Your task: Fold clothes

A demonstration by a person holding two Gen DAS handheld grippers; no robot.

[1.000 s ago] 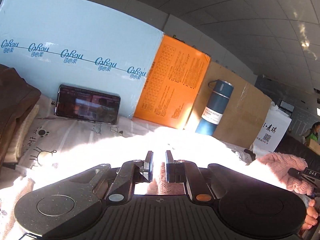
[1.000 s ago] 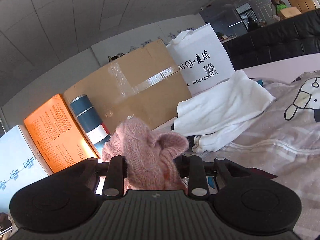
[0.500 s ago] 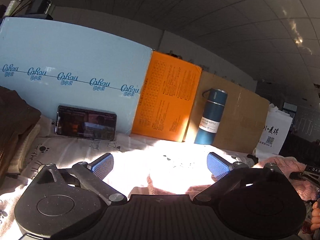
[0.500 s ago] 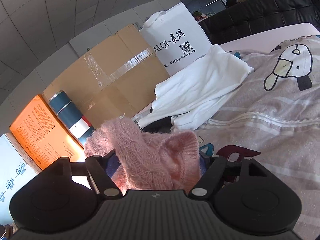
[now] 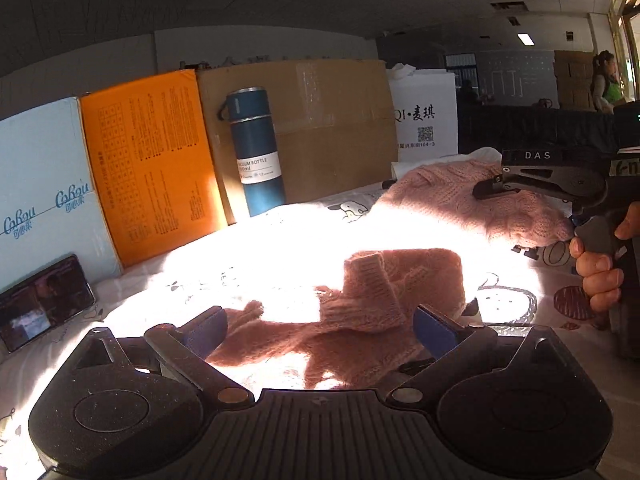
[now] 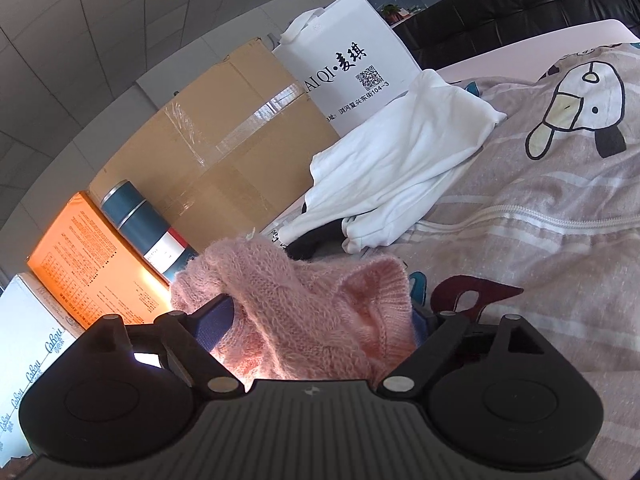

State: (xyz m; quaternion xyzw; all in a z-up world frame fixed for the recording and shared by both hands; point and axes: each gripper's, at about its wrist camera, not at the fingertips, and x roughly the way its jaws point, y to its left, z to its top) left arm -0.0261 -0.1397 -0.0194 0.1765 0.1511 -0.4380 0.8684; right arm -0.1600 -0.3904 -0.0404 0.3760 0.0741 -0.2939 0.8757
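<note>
Pink knit sweater [image 5: 384, 304] lies bunched on the sunlit sheet [image 5: 280, 240], lower centre of the left wrist view, between the spread fingers of the left gripper [image 5: 320, 326], which grips nothing. Centre-left, blue bottle [image 5: 256, 156] stands against cardboard box [image 5: 320, 128]. Right gripper [image 6: 320, 316]: fingers apart, sweater bulging loose between them; white garment [image 6: 400, 168] upper right.

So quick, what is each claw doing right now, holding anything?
Left claw: open, holding nothing, above the pink sweater.
Right claw: open, with sweater bunched between its fingers, not clamped.
</note>
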